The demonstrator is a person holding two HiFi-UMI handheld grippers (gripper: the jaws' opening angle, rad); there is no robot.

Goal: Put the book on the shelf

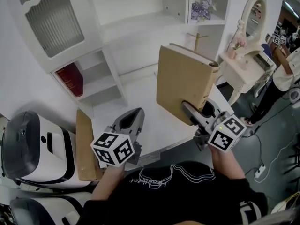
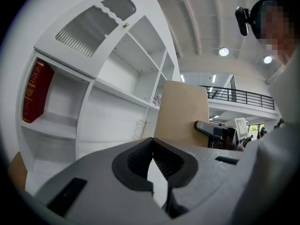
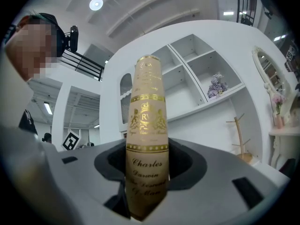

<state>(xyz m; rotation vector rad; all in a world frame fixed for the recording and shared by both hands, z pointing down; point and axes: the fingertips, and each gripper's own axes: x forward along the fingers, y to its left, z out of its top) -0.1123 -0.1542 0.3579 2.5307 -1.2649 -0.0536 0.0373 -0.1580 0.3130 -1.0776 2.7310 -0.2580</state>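
Observation:
A thick tan book (image 1: pixel 185 86) stands upright over the white desk, and my right gripper (image 1: pixel 193 112) is shut on its lower edge. In the right gripper view its spine (image 3: pixel 147 125), with gold lettering, rises between the jaws of the right gripper (image 3: pixel 147 172). My left gripper (image 1: pixel 129 122) hovers low at the desk's front left, shut and holding nothing; in its own view the left gripper (image 2: pixel 153 150) has its jaw tips touching. The white shelf unit (image 1: pixel 110 76) stands behind the desk. A red book (image 1: pixel 71 78) leans in its lower left cubby, also visible as the red book (image 2: pixel 36 90).
A flat brown board (image 1: pixel 84 144) lies at the desk's left edge beside white machines (image 1: pixel 37 144). Purple flowers (image 1: pixel 202 8) sit in an upper shelf compartment, with a small wooden stand (image 1: pixel 198 40) below. A white dressing table with mirror (image 1: pixel 243 64) and a person (image 1: pixel 287 69) are at the right.

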